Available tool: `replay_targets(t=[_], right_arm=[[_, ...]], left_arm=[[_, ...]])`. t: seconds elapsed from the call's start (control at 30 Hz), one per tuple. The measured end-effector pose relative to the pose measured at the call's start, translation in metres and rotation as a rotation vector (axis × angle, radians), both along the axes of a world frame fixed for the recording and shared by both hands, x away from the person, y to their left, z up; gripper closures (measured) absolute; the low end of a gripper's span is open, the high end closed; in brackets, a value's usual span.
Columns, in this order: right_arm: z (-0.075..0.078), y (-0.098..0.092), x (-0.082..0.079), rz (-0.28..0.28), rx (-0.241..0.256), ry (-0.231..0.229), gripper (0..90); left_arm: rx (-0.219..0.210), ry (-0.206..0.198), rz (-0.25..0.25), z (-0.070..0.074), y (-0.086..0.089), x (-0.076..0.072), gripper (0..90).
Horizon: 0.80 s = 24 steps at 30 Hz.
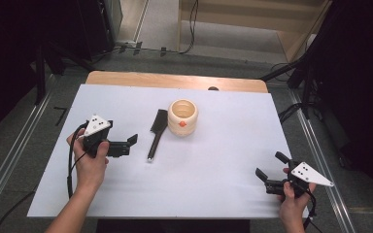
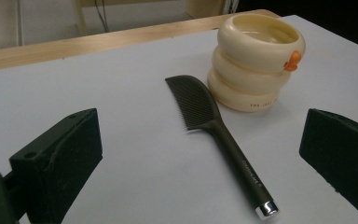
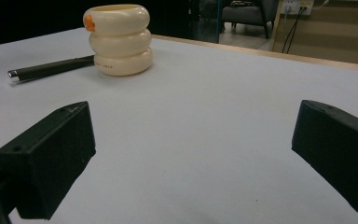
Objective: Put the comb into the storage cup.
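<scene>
At the left of the high view, the left gripper (image 1: pixel 130 144) sits in the person's left hand (image 1: pixel 91 162) low over the white table cover (image 1: pixel 223 160), its jaws pointing toward the middle of the table and standing wide apart with nothing between them and nothing touched. In the left gripper view the two black pads (image 2: pixel 63 158) frame the bare cover, and straight ahead of the gap lies the black comb (image 2: pixel 214 126), flat on the cover, its toothed end away from the gripper and its handle running back toward it, ending in a small silver cap (image 2: pixel 266 208). In the high view the comb (image 1: pixel 156 133) lies just to the right of the left gripper, near it but apart. Right beside the comb's toothed end stands the cream ringed cup (image 1: pixel 182 117), upright, with a small orange knob on its side; whether comb and cup touch cannot be told. Farther right, well apart from both things, the right gripper (image 1: pixel 268 169) is held in the right hand (image 1: pixel 294 199) near the front right corner of the cover, its jaws likewise spread wide and empty. The right gripper view shows its pads (image 3: pixel 51 154) over bare cover, with the cup (image 3: pixel 118 39) and the comb handle (image 3: pixel 51 69) far off at upper left.
</scene>
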State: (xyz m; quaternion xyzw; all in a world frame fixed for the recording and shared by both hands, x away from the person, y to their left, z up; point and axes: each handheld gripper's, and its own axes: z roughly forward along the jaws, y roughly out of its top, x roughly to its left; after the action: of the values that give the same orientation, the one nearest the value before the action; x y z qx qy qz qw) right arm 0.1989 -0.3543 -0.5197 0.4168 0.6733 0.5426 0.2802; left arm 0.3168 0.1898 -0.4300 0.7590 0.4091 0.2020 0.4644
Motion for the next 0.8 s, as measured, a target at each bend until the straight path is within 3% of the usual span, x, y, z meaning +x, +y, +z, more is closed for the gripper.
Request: replay_targets(t=[0.4, 0.8], right_arm=[[0.0, -0.001, 0.0, -0.004, 0.004, 0.0, 0.0], [0.0, 0.0, 0.0, -0.007, 0.006, -0.001, 0.0]], left_arm=[[0.032, 0.03, -0.024, -0.001, -0.022, 0.014, 0.0], [0.061, 0.117, -0.026, -0.008, -0.042, 0.034, 0.0]])
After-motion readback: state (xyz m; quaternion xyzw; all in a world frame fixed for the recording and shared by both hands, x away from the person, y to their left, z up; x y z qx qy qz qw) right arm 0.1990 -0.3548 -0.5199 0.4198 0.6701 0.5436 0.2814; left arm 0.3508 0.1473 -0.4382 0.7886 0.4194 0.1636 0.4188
